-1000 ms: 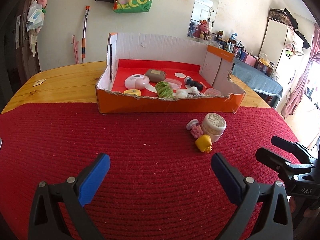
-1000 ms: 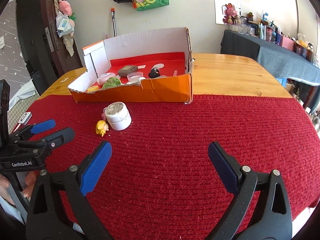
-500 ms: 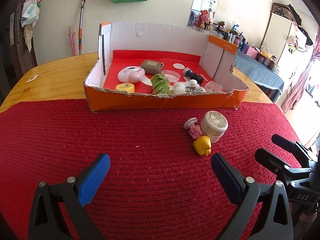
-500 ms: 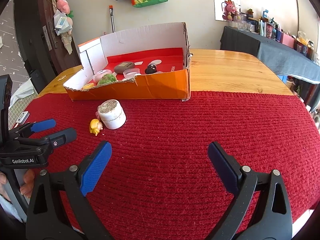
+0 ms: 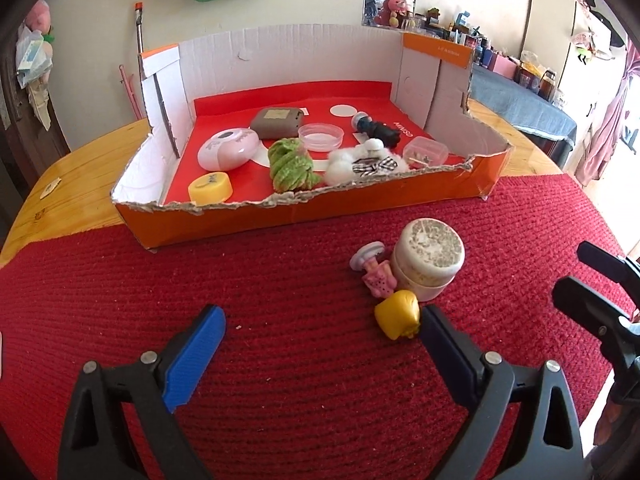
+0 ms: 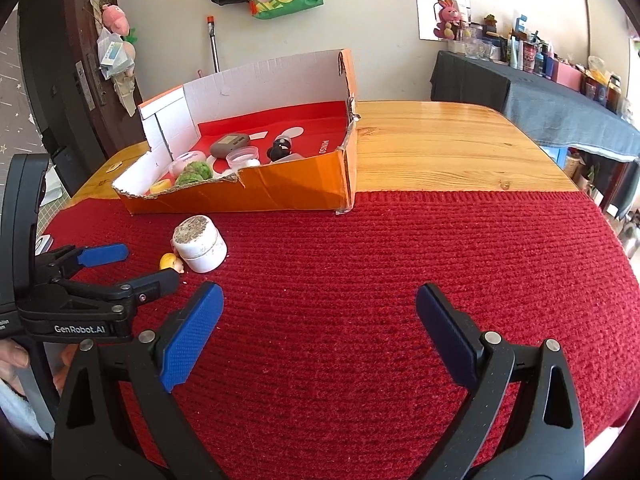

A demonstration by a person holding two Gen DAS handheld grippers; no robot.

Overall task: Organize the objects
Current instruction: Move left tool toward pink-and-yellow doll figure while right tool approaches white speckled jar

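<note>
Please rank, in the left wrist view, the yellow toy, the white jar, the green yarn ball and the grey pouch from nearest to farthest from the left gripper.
From the left gripper, whose jaws are closing with nothing between them:
1. Yellow toy, on the red mat by the right-side finger.
2. White jar, just behind the toy.
3. Green yarn ball, in the box, near its front wall.
4. Grey pouch, deeper in the box.

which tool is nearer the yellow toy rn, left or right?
Left. The left tool, jaws closing with nothing between them, has one finger right beside the yellow toy. The right tool sits further off to the toy's right, over bare red mat.
</note>
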